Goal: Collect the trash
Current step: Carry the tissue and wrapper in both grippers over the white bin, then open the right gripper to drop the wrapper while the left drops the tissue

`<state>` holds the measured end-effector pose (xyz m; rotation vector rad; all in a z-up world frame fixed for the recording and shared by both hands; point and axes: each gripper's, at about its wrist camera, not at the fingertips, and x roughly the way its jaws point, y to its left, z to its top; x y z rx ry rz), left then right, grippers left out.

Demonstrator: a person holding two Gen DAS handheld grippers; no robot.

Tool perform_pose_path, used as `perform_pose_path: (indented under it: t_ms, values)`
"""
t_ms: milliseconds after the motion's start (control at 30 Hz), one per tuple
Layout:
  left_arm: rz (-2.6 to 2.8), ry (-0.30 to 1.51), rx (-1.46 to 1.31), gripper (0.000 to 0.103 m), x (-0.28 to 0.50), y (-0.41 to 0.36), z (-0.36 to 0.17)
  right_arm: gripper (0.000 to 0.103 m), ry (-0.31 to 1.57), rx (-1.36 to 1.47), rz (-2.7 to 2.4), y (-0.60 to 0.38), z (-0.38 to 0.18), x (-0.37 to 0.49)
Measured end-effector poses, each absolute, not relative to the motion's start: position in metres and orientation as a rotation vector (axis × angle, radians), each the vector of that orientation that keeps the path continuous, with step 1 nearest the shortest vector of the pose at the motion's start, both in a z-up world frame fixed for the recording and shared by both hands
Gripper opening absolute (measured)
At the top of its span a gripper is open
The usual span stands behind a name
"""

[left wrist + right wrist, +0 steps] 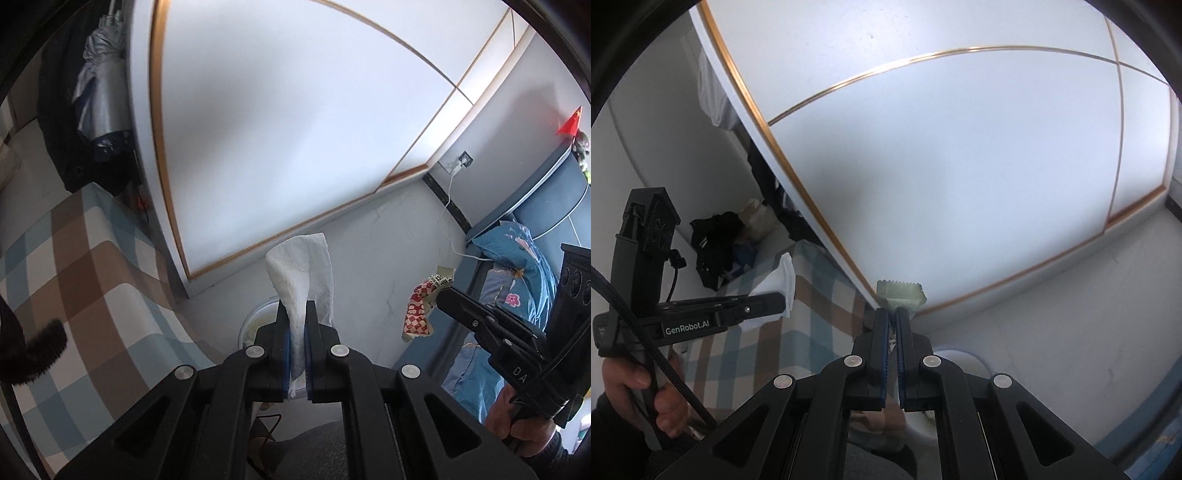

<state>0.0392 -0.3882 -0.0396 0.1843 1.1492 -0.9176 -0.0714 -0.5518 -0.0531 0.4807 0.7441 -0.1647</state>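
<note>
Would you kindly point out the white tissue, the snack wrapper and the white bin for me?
white tissue (301,269): left wrist view, on its crumpled upper part above the jaws.
snack wrapper (900,292): right wrist view, on its serrated top end.
white bin (964,360): right wrist view, on its rim.

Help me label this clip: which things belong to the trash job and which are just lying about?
Job: white tissue in left tool; snack wrapper in right tool; white bin.
Lying about: folded umbrella, checkered bedding, red flag, charging cable.

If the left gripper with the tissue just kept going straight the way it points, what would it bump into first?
Probably the white bin just beyond the left gripper and its tissue, or the pale floor beside it; depth is hard to judge.
</note>
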Motion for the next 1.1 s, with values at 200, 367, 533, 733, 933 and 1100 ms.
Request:
perform_pose_path:
  t_ms: [200, 367, 533, 733, 933, 1100]
  values:
    - [-0.929, 1.234, 0.261, 0.002, 0.045, -0.421, -0.083, 0.003, 0.801, 0.574, -0.190, -0.571, -0.100, -0.072]
    - [-0.951, 1.341, 0.314, 0.002, 0.047, -0.437, -0.116, 0.003, 0.861, 0.642, -0.181, -0.578, -0.146, -0.069]
    - [-0.960, 1.436, 0.367, 0.002, 0.043, -0.452, -0.140, 0.003, 0.947, 0.700, -0.170, -0.582, -0.193, -0.058]
    - [-1.000, 1.544, 0.396, 0.002, 0.043, -0.465, -0.157, 0.003, 1.045, 0.745, -0.152, -0.574, -0.243, -0.045]
    - [-0.989, 1.589, 0.460, 0.002, 0.042, -0.471, -0.173, 0.007, 1.143, 0.794, -0.124, -0.572, -0.280, -0.053]
    - [-0.980, 1.643, 0.471, 0.002, 0.043, -0.476, -0.183, 0.024, 1.153, 0.820, -0.172, -0.582, -0.281, -0.063]
